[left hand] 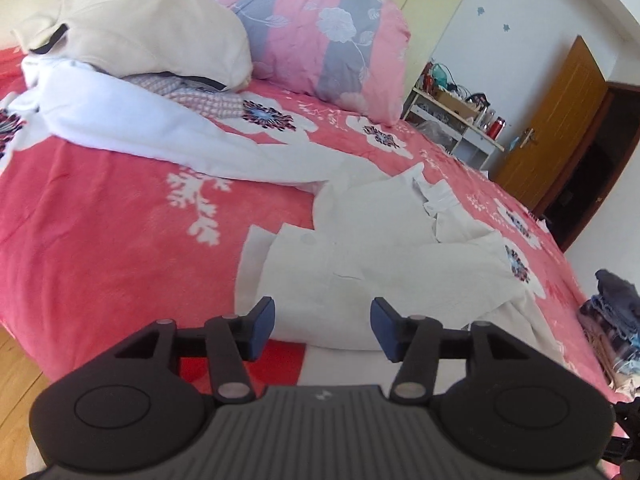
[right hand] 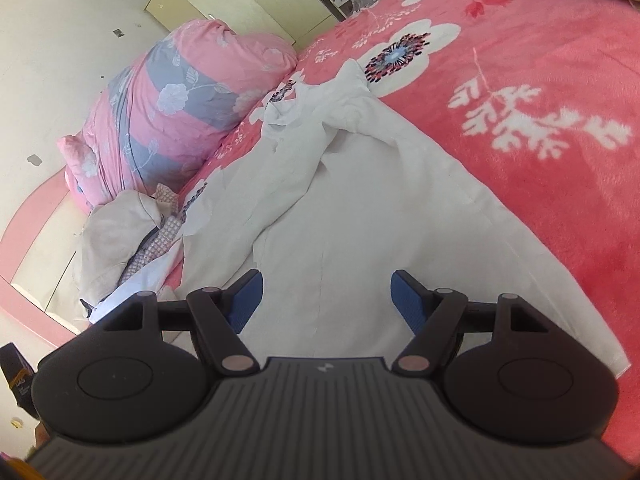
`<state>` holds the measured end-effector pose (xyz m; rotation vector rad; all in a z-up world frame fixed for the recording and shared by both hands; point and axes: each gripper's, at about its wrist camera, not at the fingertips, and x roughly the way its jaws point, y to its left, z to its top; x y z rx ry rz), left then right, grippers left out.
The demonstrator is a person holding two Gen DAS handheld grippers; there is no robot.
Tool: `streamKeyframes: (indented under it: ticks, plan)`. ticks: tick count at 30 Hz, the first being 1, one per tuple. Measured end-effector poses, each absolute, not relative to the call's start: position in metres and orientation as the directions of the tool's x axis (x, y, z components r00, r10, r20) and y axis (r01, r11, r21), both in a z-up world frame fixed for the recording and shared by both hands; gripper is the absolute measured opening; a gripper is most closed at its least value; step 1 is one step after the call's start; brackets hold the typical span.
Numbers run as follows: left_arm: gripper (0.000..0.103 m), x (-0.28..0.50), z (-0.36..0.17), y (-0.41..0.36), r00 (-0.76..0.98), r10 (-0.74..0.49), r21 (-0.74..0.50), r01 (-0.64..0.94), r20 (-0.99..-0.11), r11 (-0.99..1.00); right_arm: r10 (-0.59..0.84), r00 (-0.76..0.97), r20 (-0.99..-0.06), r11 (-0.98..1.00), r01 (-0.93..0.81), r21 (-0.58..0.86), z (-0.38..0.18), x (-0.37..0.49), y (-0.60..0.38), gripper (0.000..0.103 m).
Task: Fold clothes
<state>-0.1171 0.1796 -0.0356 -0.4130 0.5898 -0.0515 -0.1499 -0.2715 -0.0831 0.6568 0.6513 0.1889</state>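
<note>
Left gripper (left hand: 322, 326) spread, blue pads apart, nothing between them, poised over the near edge of a white shirt (left hand: 384, 256). Right gripper (right hand: 327, 300) spread wider, pads also bare, above the smooth lower part of the same shirt (right hand: 360, 208). Shirt lying rumpled on a pink blanket (left hand: 112, 216) with white flowers, collar end bunched toward the far side, one flap folded over by the left gripper. Farther out in the left view, a white garment (left hand: 132, 120) stretched across the blanket, its end near the shirt; above it a checked cloth (left hand: 200, 98) tucked under a cream garment (left hand: 140, 32). Behind these, a pink-and-grey quilt (left hand: 320, 32) rolled against the head of the bed. Beyond the bed, a white shelf (left hand: 460, 120) with clutter, a brown door (left hand: 556, 120) and a yellow wardrobe (left hand: 420, 4). Dark folded clothes (left hand: 612, 312) at the right edge of the left view.
</note>
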Motion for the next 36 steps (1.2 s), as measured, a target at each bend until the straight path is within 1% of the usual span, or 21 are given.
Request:
streamKeyframes:
  ticks: [2, 5, 7, 9, 12, 14, 15, 17, 18, 19, 20, 21, 22, 23, 24, 25, 27, 30, 32, 35, 36]
  plan:
    - [0.054, -0.122, -0.029, 0.181, 0.856, -0.161, -0.372, -0.039, -0.491, 0.927, 0.331, 0.795, -0.509, 0.815, 0.031, 0.579, -0.076, -0.149, -0.272, 0.071]
    - [0.064, -0.114, -0.013, 0.166, 0.869, -0.204, -0.233, 0.106, -0.450, 0.967, 0.287, 0.808, -0.514, 0.893, -0.031, 0.449, -0.054, -0.135, -0.273, 0.071]
    - [0.072, -0.103, -0.009, 0.147, 0.844, -0.260, -0.114, 0.234, -0.469, 0.966, 0.270, 0.818, -0.508, 0.936, -0.099, 0.338, -0.035, -0.120, -0.272, 0.071]
    - [0.075, -0.093, -0.011, 0.124, 0.813, -0.299, 0.013, 0.352, -0.499, 0.936, 0.244, 0.819, -0.520, 0.967, -0.165, 0.194, -0.024, -0.094, -0.266, 0.071]
    - [0.075, -0.078, -0.025, 0.088, 0.780, -0.293, 0.187, 0.458, -0.552, 0.869, 0.215, 0.808, -0.548, 0.965, -0.264, -0.010, -0.022, -0.049, -0.256, 0.071]
    - [0.074, -0.070, -0.039, 0.069, 0.759, -0.276, 0.268, 0.506, -0.590, 0.820, 0.201, 0.794, -0.573, 0.938, -0.324, -0.121, -0.029, -0.019, -0.248, 0.070]
    - [0.072, -0.067, -0.045, 0.062, 0.750, -0.267, 0.297, 0.523, -0.605, 0.799, 0.189, 0.789, -0.584, 0.925, -0.344, -0.164, -0.035, -0.005, -0.243, 0.068]
    - [0.063, -0.061, -0.056, 0.051, 0.739, -0.256, 0.333, 0.547, -0.624, 0.768, 0.179, 0.775, -0.607, 0.901, -0.377, -0.215, -0.048, 0.019, -0.233, 0.062]
    - [0.056, -0.058, -0.060, 0.048, 0.736, -0.248, 0.341, 0.549, -0.630, 0.763, 0.174, 0.767, -0.618, 0.888, -0.394, -0.239, -0.054, 0.030, -0.229, 0.058]
    - [0.046, -0.054, -0.063, 0.046, 0.732, -0.234, 0.345, 0.545, -0.639, 0.764, 0.165, 0.762, -0.626, 0.879, -0.401, -0.257, -0.060, 0.039, -0.225, 0.054]
    - [0.039, -0.050, -0.066, 0.045, 0.728, -0.215, 0.343, 0.535, -0.652, 0.772, 0.155, 0.759, -0.633, 0.871, -0.407, -0.274, -0.065, 0.048, -0.222, 0.051]
    - [0.024, -0.046, -0.068, 0.046, 0.723, -0.200, 0.337, 0.524, -0.662, 0.782, 0.145, 0.757, -0.637, 0.867, -0.408, -0.287, -0.070, 0.055, -0.221, 0.045]
    - [0.012, -0.042, -0.069, 0.046, 0.718, -0.196, 0.327, 0.520, -0.668, 0.789, 0.135, 0.755, -0.641, 0.863, -0.407, -0.298, -0.075, 0.062, -0.220, 0.036]
    - [0.009, -0.039, -0.070, 0.046, 0.714, -0.195, 0.317, 0.516, -0.672, 0.796, 0.118, 0.756, -0.644, 0.868, -0.394, -0.302, -0.079, 0.067, -0.223, 0.029]
    - [0.004, -0.037, -0.068, 0.045, 0.718, -0.194, 0.317, 0.511, -0.668, 0.799, 0.101, 0.756, -0.647, 0.874, -0.378, -0.305, -0.083, 0.072, -0.226, 0.011]
    - [0.003, -0.036, -0.066, 0.044, 0.725, -0.193, 0.320, 0.505, -0.662, 0.801, 0.100, 0.763, -0.638, 0.891, -0.354, -0.284, -0.083, 0.073, -0.234, 0.006]
    - [0.002, -0.035, -0.059, 0.039, 0.745, -0.193, 0.333, 0.494, -0.638, 0.804, 0.101, 0.781, -0.616, 0.926, -0.300, -0.229, -0.080, 0.073, -0.251, 0.004]
    - [0.002, -0.037, -0.045, 0.024, 0.773, -0.233, 0.346, 0.503, -0.591, 0.792, 0.072, 0.830, -0.553, 0.965, -0.198, -0.172, -0.072, 0.065, -0.276, 0.003]
    - [0.003, -0.037, -0.046, 0.014, 0.762, -0.255, 0.339, 0.526, -0.595, 0.780, 0.043, 0.844, -0.535, 0.982, -0.133, -0.132, -0.073, 0.063, -0.294, 0.003]
    - [0.013, -0.034, -0.065, 0.000, 0.718, -0.247, 0.332, 0.562, -0.651, 0.757, 0.013, 0.819, -0.573, 0.995, -0.067, -0.073, -0.090, 0.069, -0.315, 0.003]
    - [0.019, -0.035, -0.073, -0.001, 0.701, -0.231, 0.334, 0.570, -0.675, 0.750, 0.022, 0.803, -0.596, 0.997, -0.064, -0.049, -0.097, 0.071, -0.321, 0.004]
